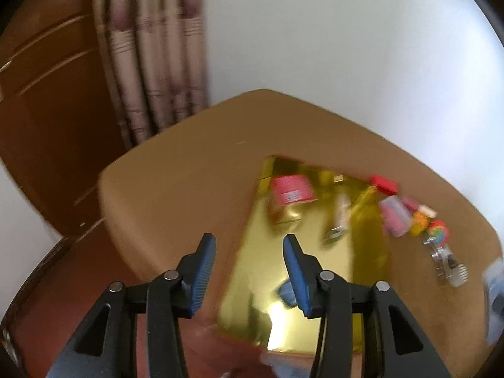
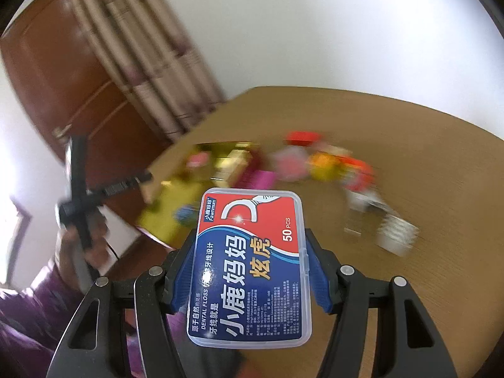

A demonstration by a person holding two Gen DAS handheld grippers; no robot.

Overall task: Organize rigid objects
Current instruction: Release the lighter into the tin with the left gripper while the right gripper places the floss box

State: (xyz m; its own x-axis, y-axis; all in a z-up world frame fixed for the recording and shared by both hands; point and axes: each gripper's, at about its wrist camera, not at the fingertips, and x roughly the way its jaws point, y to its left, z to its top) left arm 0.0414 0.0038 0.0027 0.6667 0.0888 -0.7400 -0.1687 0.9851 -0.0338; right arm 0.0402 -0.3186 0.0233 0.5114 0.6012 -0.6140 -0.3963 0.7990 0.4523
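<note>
Two grippers are at work for us: our right gripper (image 2: 252, 271) is clamped on a dental floss box (image 2: 252, 264), its blue pads pressing both long sides, held up above the near edge of the surface (image 2: 441, 157). Our left gripper (image 1: 249, 271) stands half open with nothing between its fingers, hovering over the near end of the gold tray (image 1: 283, 252).

Inside the gold tray we see a red-lidded tin (image 1: 291, 192), a slim tube (image 1: 340, 217) and a small blue thing (image 1: 285, 291). Just right of the tray a row of loose items (image 1: 419, 220) waits on the surface, too blurred for us to name each one.

We judge the floss box is headed for the tray. Risks from here: the smooth plastic box could slip or twist between the pads if we swing it fast, since only its lower half is gripped. Our left gripper sits over the tray, so the two could collide. Dropping the box carelessly might knock the tin or tube
</note>
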